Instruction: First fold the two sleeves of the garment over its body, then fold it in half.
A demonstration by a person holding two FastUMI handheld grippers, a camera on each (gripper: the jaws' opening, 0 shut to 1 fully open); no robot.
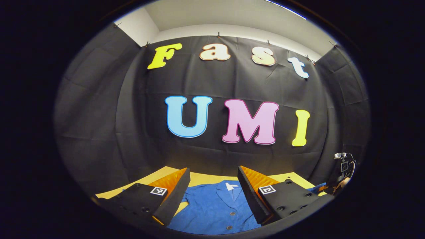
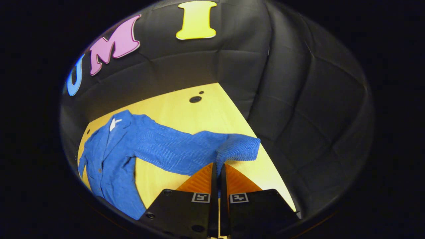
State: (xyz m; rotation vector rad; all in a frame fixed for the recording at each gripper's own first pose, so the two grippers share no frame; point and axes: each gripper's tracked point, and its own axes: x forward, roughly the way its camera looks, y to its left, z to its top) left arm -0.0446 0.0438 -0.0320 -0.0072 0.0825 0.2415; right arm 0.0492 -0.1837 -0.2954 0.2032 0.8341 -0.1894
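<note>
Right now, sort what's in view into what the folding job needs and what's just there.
Part of the job:
- blue jacket
- its outstretched sleeve, pinched near the cuff by the right claw
- left claw, open above the jacket body

Just there:
- yellow table
- dark holes in the tabletop

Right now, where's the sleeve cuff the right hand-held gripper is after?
In the right gripper view, the cuff lies on the yellow table near its right edge, just ahead of the right hand-held gripper, whose fingers are closed on the sleeve's edge.
</note>
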